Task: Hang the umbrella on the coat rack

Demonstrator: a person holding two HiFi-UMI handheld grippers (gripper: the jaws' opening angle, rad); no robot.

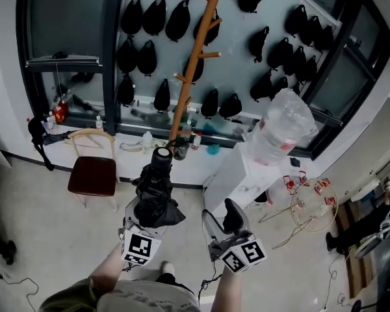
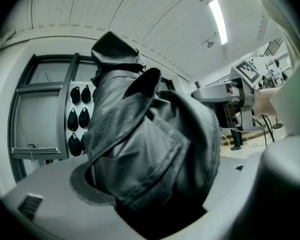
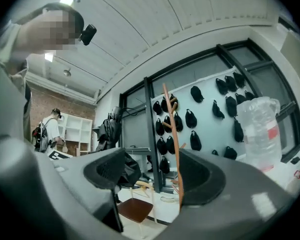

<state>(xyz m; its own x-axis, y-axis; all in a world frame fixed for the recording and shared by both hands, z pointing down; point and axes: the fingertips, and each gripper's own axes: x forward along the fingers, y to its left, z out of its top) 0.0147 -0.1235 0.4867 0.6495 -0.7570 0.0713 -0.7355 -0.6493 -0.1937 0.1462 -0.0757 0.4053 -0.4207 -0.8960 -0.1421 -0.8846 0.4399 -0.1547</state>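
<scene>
In the head view, found the left tool [image 1: 151, 214] clamped on the lower part of a folded black umbrella [image 1: 157, 187], carried upright above the floor and well apart from the wooden coat rack [image 1: 194, 64] by the window wall. Found the right tool [image 1: 222, 221] just beside it, with jaws apart and nothing in them. Noted also a chair [image 1: 92, 174] at the left and rows of black caps [image 1: 155, 15] on the wall behind the rack. In the left gripper view, saw only crumpled dark cloth between the two jaws, with the pads pressed into the folds and kept wide by the bulk. In the right gripper view, saw an empty gap between the open jaws, with the pole of the rack visible through it and the umbrella off to the left. Judged the umbrella as light, soft and loose in the canopy, and stiff only along the inner shaft. Expected the smooth cloth to slip under the pads, so preferred a hold over the shaft or at the rounded top end, not on loose folds. Could not make out any strap or hook for a peg.
</scene>
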